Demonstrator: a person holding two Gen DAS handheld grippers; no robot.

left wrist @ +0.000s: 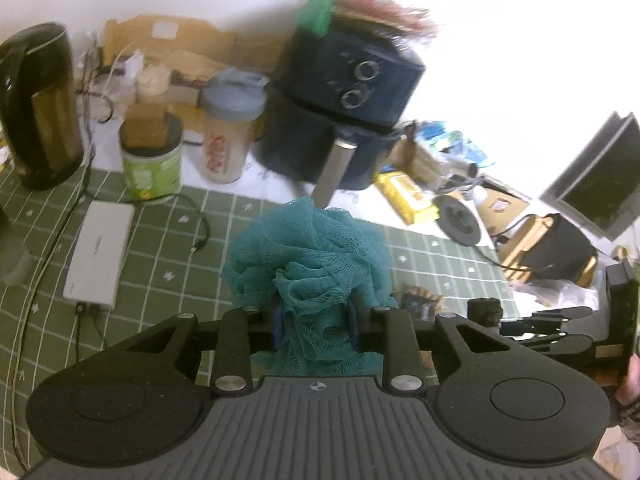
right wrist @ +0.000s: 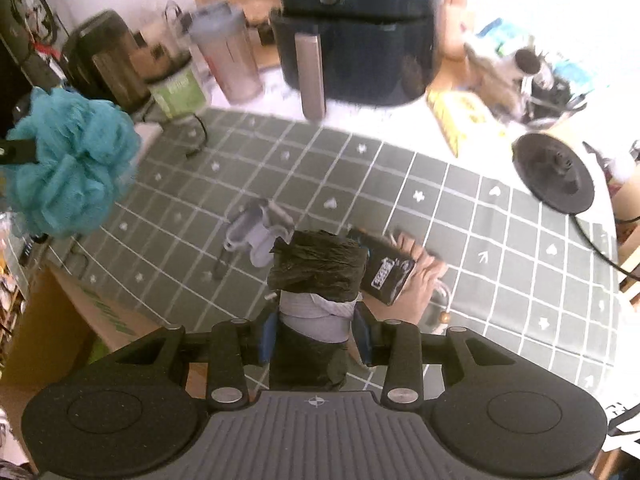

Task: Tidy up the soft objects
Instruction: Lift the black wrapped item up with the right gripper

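Both grippers are loaded, so the relation that matters is where each soft thing sits against the green grid-patterned tablecloth (right wrist: 440,184) and the brown cardboard box (right wrist: 92,312) at the table's near-left edge.

The left gripper (left wrist: 316,330) is clenched on a teal mesh bath pouf (left wrist: 310,256), pinching a gathered tuft at its near underside between the blue pads. The bulk of the pouf billows out ahead of the fingers, toward the dark blue air fryer (left wrist: 344,92) at the far side. In the right wrist view the same pouf shows at the far left, held clear of the cloth and roughly above the table's left edge; the box lies nearer and lower than it, so the left hand looks the closer of the two to that box (if the box is the destination, which is a guess).

The right gripper (right wrist: 316,338) grasps a dark green-black crinkled roll with a pale grey band (right wrist: 318,268). Its long axis runs straight away from the gripper, continuing the line of the fingers, its crumpled end toward the middle of the cloth.

Beyond it on the cloth lie a pale grey folded fabric piece (right wrist: 260,232) to the left and a small black packet (right wrist: 384,268) to the right, the packet resting on something tan that I cannot identify.

The pouf looks springy and light; the roll looks compressible.
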